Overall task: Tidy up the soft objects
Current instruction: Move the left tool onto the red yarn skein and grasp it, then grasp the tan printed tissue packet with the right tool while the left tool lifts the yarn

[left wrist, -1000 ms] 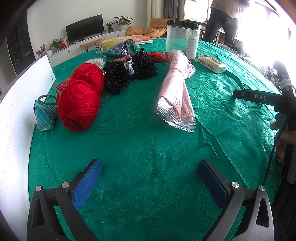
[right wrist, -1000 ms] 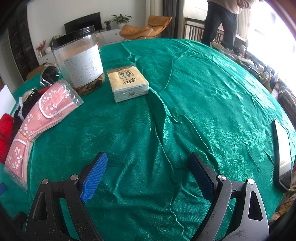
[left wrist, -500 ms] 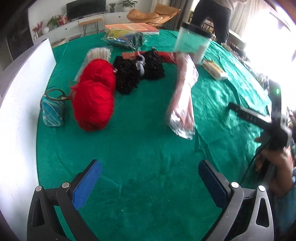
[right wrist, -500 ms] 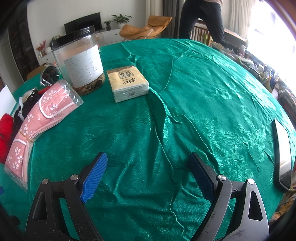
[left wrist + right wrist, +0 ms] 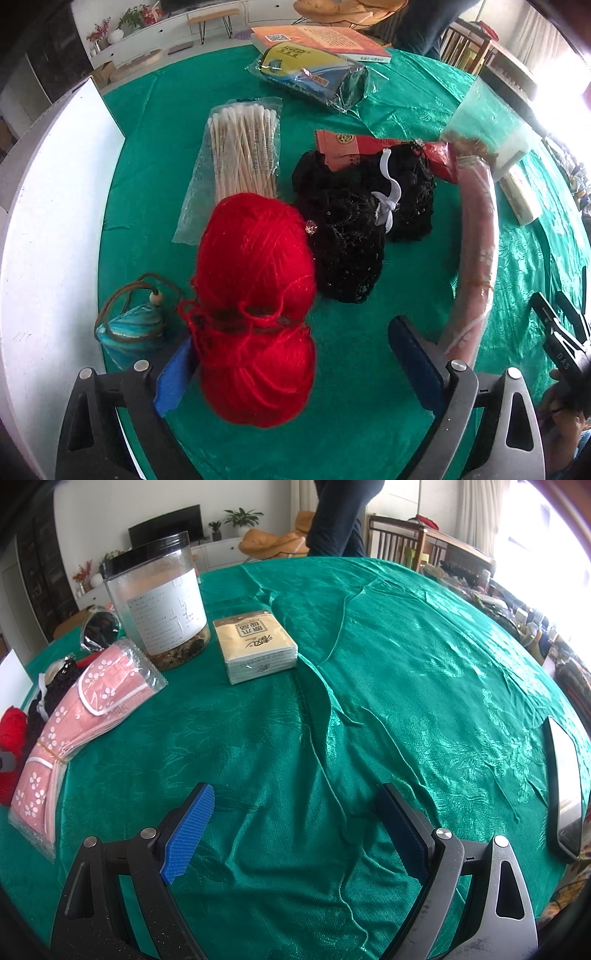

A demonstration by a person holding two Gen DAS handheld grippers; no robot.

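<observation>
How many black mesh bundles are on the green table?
2: one right beside the red yarn, the other behind it by the red packet. More may be hidden.

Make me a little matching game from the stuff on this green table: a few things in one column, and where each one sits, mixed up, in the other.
Things
1. red yarn
2. cotton swabs
3. tissue pack
4. phone

Places
A. beside the clear jar
B. at the table's right edge, right wrist view
C. between the left gripper fingers, jaws closing
D. in a clear bag behind the yarn

Pairs: 1-C, 2-D, 3-A, 4-B
</observation>
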